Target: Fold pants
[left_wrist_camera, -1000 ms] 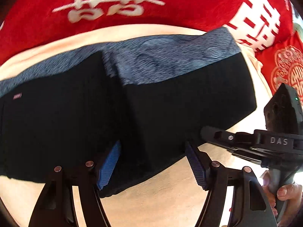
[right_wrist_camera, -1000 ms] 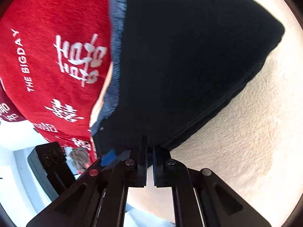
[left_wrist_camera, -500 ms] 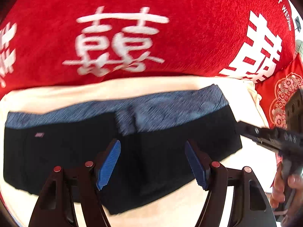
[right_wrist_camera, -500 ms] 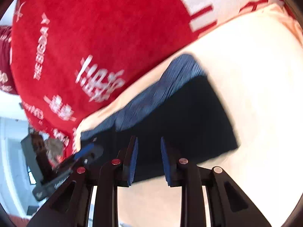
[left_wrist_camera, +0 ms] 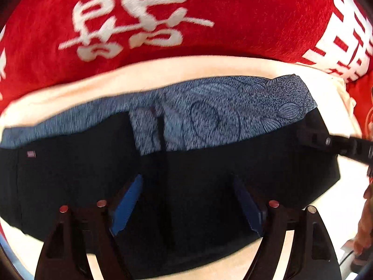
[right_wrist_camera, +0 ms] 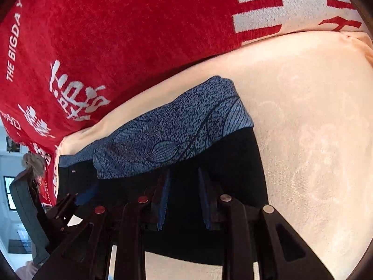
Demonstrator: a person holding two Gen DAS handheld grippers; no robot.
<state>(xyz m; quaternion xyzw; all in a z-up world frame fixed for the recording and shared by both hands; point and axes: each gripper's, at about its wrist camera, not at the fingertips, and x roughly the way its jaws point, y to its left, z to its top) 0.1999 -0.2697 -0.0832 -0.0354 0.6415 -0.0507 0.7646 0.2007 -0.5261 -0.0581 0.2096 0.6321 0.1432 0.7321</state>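
The black pants (left_wrist_camera: 198,175) with a blue patterned waistband (left_wrist_camera: 221,112) lie folded flat on a cream cushion (left_wrist_camera: 163,74). My left gripper (left_wrist_camera: 186,200) is open and empty, its blue pads spread over the black fabric near the front edge. My right gripper (right_wrist_camera: 184,198) is open with a narrow gap, empty, over the right end of the pants (right_wrist_camera: 233,163). The waistband (right_wrist_camera: 177,130) shows above its fingers. The right gripper's tip also shows in the left wrist view (left_wrist_camera: 335,143) at the pants' right end.
Red pillows with white characters (left_wrist_camera: 163,18) stand behind the pants, and also show in the right wrist view (right_wrist_camera: 116,35). The cream cushion (right_wrist_camera: 314,128) extends to the right. The left gripper's body (right_wrist_camera: 30,210) is at the left of the right wrist view.
My right gripper opened and let go of the pants' right end, then lifted back. My left gripper stayed open, pulled back, then came closer over the pants. The pants now lie flat.
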